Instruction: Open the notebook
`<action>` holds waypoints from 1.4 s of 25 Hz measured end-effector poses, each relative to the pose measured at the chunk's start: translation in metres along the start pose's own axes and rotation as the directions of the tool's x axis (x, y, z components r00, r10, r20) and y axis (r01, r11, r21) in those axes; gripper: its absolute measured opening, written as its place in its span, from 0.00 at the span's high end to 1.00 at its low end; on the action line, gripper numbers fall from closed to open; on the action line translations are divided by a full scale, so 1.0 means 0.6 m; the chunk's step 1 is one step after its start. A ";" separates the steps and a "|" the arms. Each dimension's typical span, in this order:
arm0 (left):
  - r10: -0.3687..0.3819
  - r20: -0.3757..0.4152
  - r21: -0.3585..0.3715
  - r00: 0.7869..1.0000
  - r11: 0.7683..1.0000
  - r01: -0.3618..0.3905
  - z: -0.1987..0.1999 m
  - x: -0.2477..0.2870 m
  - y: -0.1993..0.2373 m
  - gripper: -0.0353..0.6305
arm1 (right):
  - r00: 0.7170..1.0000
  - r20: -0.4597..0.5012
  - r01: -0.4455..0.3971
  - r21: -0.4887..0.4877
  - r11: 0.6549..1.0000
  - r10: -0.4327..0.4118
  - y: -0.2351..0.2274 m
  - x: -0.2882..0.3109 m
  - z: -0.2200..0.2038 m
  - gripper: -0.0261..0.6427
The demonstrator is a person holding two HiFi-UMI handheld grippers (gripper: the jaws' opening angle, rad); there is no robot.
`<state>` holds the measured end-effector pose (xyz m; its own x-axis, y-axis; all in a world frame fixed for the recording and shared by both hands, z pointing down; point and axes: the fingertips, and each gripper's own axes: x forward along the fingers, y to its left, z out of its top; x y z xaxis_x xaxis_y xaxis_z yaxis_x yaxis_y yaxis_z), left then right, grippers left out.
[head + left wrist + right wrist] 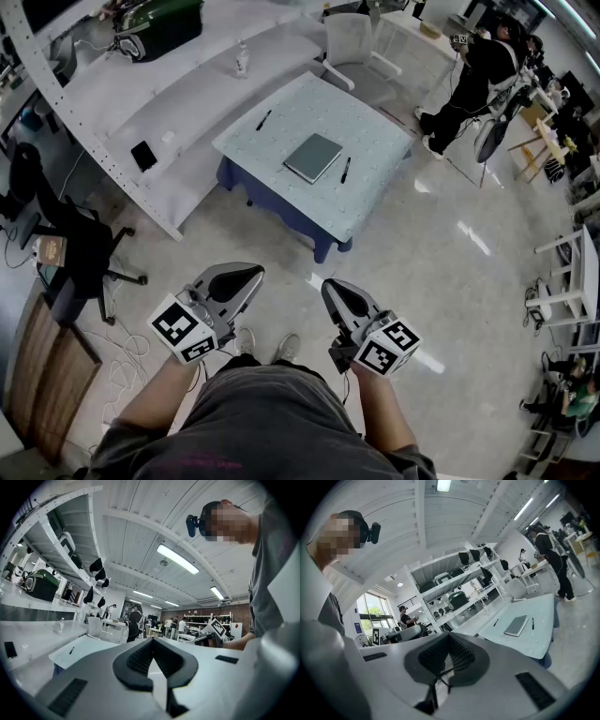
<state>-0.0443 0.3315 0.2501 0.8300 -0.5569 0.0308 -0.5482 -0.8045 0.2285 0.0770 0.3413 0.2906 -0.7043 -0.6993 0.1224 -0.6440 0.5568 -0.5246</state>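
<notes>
Lying closed near the middle of the pale, dotted square table (366, 131) with its dark blue skirt, the flat grey rectangular notebook (313, 157) has one black pen (346, 170) just beside it and a second black pen (264, 120) farther off. Any print on its cover is too small to read. Both grippers hang over the floor, well apart from the table. The left gripper (246, 274) has its jaws pressed together on nothing, and so does the right gripper (336, 286). Each bears a cube with black-and-white square markers (183, 330).
</notes>
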 end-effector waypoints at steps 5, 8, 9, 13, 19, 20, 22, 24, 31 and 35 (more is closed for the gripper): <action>0.004 -0.001 0.001 1.000 1.000 -0.004 -0.004 0.006 0.003 0.95 | 1.000 -0.008 -0.003 0.000 1.000 0.003 -0.008 0.000 -0.002 0.96; 0.005 -0.002 0.000 1.000 1.000 -0.005 -0.006 0.008 0.006 0.95 | 1.000 -0.010 -0.005 -0.001 1.000 0.005 -0.010 0.003 -0.001 0.96; 0.005 -0.003 -0.001 1.000 1.000 -0.005 -0.006 0.009 0.007 0.95 | 1.000 -0.011 -0.006 -0.001 1.000 0.006 -0.010 0.004 0.000 0.96; 0.006 -0.005 -0.002 1.000 1.000 -0.006 -0.006 0.011 0.009 0.95 | 1.000 -0.014 -0.008 -0.002 1.000 0.008 -0.011 0.007 0.002 0.96; 0.010 -0.006 0.003 1.000 1.000 -0.010 -0.009 0.013 0.006 0.95 | 1.000 -0.017 -0.011 -0.016 1.000 0.011 -0.008 0.008 0.001 0.96; 0.010 -0.006 0.003 1.000 1.000 -0.010 -0.010 0.013 0.005 0.95 | 1.000 -0.015 -0.011 -0.015 1.000 0.010 -0.008 0.007 0.001 0.96; 0.011 -0.007 0.002 1.000 1.000 -0.011 -0.012 0.013 0.003 0.95 | 1.000 -0.015 -0.011 -0.012 1.000 0.011 -0.010 0.004 -0.002 0.96; 0.012 -0.009 0.003 1.000 1.000 -0.012 -0.013 0.012 0.002 0.95 | 1.000 -0.015 -0.013 -0.008 1.000 0.013 -0.011 0.003 -0.005 0.96; 0.017 -0.010 0.012 1.000 1.000 -0.017 -0.013 0.013 0.000 0.95 | 1.000 -0.014 -0.018 0.004 1.000 0.018 -0.012 0.000 -0.007 0.96; 0.019 -0.009 0.014 1.000 1.000 -0.019 -0.013 0.013 -0.001 0.94 | 1.000 -0.014 -0.012 0.020 1.000 0.012 -0.014 -0.002 -0.006 0.96</action>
<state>-0.0368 0.3297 0.2580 0.8203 -0.5702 0.0443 -0.5653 -0.7966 0.2143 0.0822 0.3392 0.2981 -0.7161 -0.6861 0.1281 -0.6298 0.5561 -0.5423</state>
